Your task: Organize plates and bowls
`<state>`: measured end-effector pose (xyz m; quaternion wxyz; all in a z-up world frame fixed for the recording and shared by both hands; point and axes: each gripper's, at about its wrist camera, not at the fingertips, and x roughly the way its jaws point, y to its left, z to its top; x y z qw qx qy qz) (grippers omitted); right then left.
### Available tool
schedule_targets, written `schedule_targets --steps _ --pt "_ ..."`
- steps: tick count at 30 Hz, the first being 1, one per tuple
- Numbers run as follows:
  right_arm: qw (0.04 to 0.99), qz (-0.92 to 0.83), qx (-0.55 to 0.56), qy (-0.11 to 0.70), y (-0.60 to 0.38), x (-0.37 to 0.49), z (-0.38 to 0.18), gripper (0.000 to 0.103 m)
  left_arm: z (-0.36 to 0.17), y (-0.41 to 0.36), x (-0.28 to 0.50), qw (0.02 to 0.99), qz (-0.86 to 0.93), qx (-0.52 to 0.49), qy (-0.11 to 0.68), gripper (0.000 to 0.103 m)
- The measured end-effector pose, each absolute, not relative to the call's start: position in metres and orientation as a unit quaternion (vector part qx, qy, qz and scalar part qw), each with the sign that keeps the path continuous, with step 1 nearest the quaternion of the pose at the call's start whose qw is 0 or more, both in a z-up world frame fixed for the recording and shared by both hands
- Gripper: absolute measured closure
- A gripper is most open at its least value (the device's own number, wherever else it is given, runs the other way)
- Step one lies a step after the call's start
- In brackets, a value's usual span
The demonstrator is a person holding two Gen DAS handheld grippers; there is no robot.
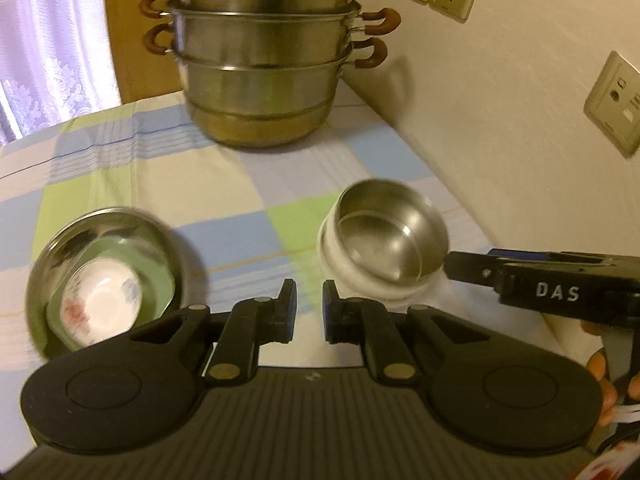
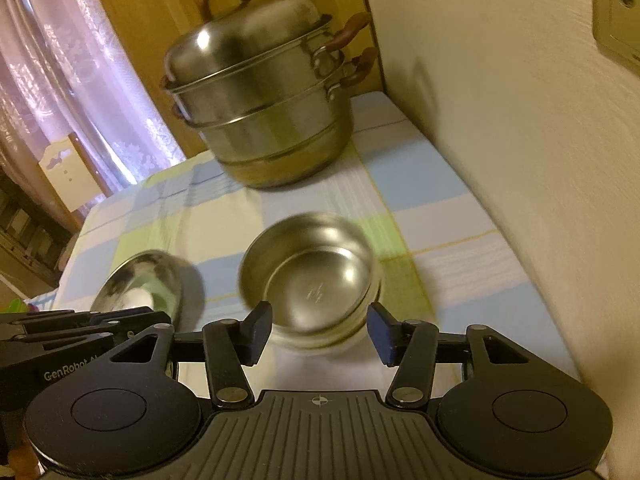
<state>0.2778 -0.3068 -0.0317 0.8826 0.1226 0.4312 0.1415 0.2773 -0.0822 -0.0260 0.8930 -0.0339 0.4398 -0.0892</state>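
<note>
The big steel steamer pot point(image 1: 264, 68) stands at the back of my checked tablecloth point(image 1: 168, 184), near the wall. On the left, a wide steel bowl point(image 1: 104, 276) holds a green dish and a small white bowl point(image 1: 102, 306). On the right, a steel bowl point(image 2: 310, 272) sits inside a white bowl point(image 1: 360, 280). My right gripper point(image 2: 318, 330) is wide with nothing held, just in front of that stack. My left gripper point(image 1: 309, 312) is almost closed and holds nothing.

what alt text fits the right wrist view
Open right gripper with empty jaws just short of a steel bowl nested in a white one on a checked tablecloth; a lidded steamer pot stands behind.
</note>
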Motion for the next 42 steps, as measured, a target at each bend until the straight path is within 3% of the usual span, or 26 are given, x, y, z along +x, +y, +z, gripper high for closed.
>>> schedule_targets --steps 19,42 --pt "0.88 0.138 0.122 0.437 -0.254 0.171 -0.022 0.046 -0.018 -0.022 0.169 0.884 -0.085 -0.03 0.459 0.093" --pt "0.874 0.136 0.109 0.453 -0.21 0.097 -0.029 0.045 -0.021 0.008 0.098 0.878 -0.093 -0.027 0.469 0.093"
